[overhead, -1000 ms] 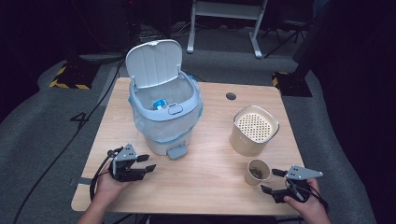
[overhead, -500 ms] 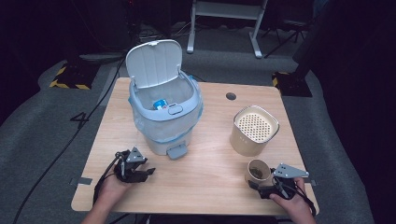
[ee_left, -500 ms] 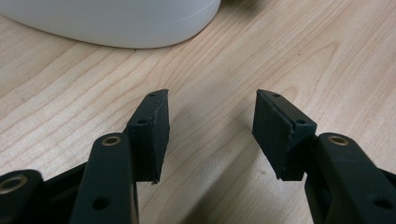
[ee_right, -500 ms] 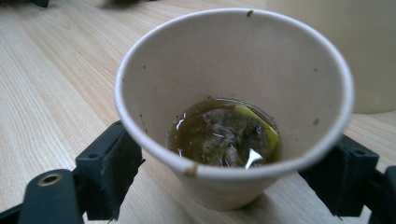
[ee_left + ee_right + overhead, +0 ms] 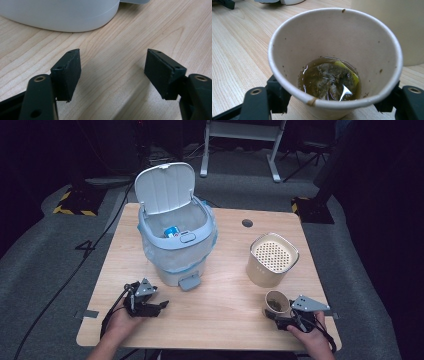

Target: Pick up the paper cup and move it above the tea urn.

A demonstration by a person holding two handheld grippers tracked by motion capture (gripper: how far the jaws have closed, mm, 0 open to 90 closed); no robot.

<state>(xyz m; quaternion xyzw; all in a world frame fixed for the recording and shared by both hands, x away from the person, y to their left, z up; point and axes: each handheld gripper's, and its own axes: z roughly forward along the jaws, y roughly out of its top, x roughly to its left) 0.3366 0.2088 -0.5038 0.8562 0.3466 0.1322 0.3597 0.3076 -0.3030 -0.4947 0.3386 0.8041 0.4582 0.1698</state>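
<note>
Jaws of the right claw stand on either side of a paper cup, against its lower wall; whether they press it I cannot tell. Brown liquid and a soaked tea bag lie in the cup's bottom. Just beyond the cup stands a beige canister with a perforated top. The left claw is spread wide over bare wooden surface, nothing between its jaws, just before the pale bin, whose lid stands raised.

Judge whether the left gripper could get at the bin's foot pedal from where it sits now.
Probably yes: the left gripper, open, rests on bare table beside the pedal, with nothing between them.
</note>
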